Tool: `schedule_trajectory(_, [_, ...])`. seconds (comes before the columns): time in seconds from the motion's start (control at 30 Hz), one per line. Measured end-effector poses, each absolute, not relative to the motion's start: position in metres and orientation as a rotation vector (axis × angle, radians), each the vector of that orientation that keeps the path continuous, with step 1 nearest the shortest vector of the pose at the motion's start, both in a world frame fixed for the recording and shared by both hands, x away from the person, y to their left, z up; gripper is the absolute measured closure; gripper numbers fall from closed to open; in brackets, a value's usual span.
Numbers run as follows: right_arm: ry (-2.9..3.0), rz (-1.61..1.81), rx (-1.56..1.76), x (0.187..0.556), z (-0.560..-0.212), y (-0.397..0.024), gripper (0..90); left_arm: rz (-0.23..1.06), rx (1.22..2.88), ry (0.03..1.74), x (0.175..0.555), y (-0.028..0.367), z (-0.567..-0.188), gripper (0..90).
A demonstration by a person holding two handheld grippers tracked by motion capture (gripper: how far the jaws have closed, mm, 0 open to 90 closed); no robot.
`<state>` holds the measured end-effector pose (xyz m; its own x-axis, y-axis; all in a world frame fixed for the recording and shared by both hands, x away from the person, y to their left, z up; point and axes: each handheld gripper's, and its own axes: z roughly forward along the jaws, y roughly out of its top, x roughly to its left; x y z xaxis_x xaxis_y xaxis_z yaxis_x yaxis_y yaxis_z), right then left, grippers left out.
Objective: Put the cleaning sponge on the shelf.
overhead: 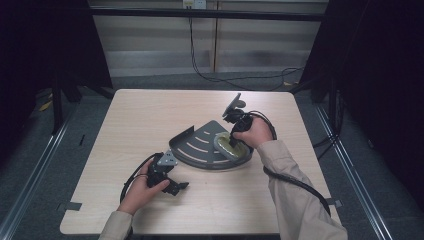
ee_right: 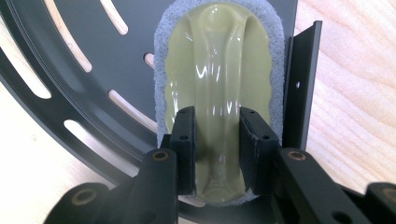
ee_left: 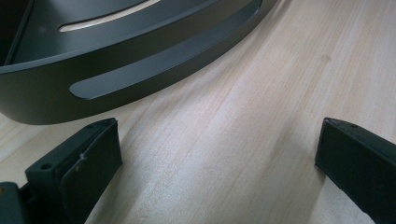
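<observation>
Right tool (ee_right: 216, 154): its two black jaws press on the raised ridge handle of the pale yellow-green oval scrubber with a grey foam rim (ee_right: 219, 93), closed narrow around it.
Scrubber position: it lies inside the dark grey quarter-round metal corner shelf with slots (overhead: 200, 145), at the shelf's right side, directly under the right tool (overhead: 235, 131).
Scrubber axis: its long axis and handle ridge run straight away from the right tool, alongside the shelf's upright straight wall (ee_right: 303, 84), just beside it.
Left tool (overhead: 170, 186): jaws stand wide apart over bare wood, nothing between them; the shelf's curved front (ee_left: 116, 79) is near.
Open room: the light wooden tabletop (overhead: 150, 110) is bare around the shelf, with its edges well apart from both tools.
</observation>
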<state>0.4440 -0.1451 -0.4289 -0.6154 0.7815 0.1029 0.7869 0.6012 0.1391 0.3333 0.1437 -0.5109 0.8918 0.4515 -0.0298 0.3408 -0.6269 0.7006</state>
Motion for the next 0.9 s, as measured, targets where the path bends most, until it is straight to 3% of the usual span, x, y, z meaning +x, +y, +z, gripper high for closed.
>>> schedule_trajectory(0.13, [-2.786, -0.265, -1.367, 0.443, -0.428, -0.146, 64.3, 0.191, 2.307, 0.566, 0.333, 0.144, -0.511, 0.0])
schedule_trajectory(0.33, [-2.785, -0.287, -1.384, 0.443, -0.424, -0.147, 50.3, 0.193, 2.307, 0.566, 0.333, 0.144, -0.511, 0.0])
schedule_trajectory(0.43, [-2.796, -0.303, -1.409, 0.442, -0.421, -0.149, 38.6, 0.191, 2.304, 0.565, 0.333, 0.144, -0.511, 0.0])
schedule_trajectory(0.77, [-2.813, -0.328, -1.388, 0.438, -0.417, -0.152, 24.7, 0.190, 2.307, 0.565, 0.333, 0.144, -0.511, 0.0])
schedule_trajectory(0.9, [-2.819, -0.340, -1.382, 0.435, -0.414, -0.153, 23.6, 0.188, 2.303, 0.564, 0.333, 0.144, -0.511, 0.0])
